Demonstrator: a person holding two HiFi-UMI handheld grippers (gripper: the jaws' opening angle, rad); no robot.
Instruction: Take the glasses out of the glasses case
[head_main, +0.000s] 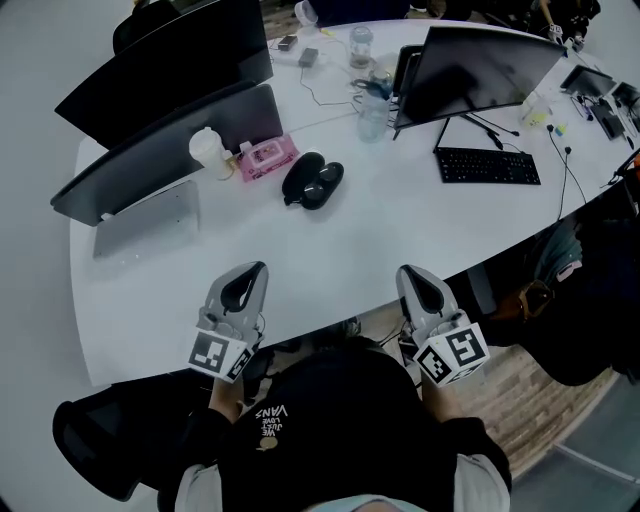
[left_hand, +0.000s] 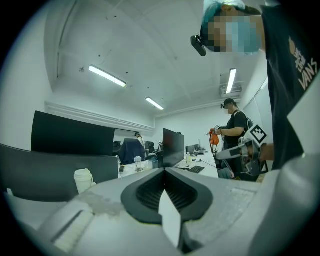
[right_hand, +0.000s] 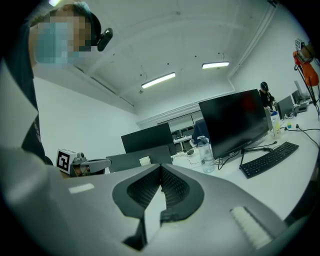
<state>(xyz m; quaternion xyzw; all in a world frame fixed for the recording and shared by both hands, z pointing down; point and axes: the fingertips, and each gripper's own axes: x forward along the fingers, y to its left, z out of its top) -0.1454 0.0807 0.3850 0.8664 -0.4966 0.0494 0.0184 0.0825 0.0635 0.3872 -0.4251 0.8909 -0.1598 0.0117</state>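
The only writing that can be read is the word "VANS", printed in white on the person's black shirt (head_main: 270, 412). The small lines printed next to it are too fine to read. A pink packet (head_main: 266, 157) on the bench (head_main: 380, 230) carries some print, but it cannot be read either. Each gripper has a cube with black and white square markers, one on the left (head_main: 220, 352) and one on the right (head_main: 452, 352).

The person holds both grippers low, at the near edge of the bench. In the head view the left gripper (head_main: 247, 275) is at 7 o'clock and the right gripper (head_main: 412, 272) is at 5 o'clock. Both point away from the body toward 12 o'clock, and the tips lean a little toward one another. In each gripper view the two ribbed fingers are pressed together at the tip, with nothing between them.

The black glasses case (head_main: 312, 180) lies on the bench, well apart from both grippers, at about 1 o'clock from the left one and 11 o'clock from the right one. It shows two rounded halves side by side, but what lies in it is too small to tell. The pink packet is just beside it at its 10 o'clock, and a white cup (head_main: 210, 152) stands beyond the packet. A keyboard (head_main: 488, 166) lies well apart at its 3 o'clock
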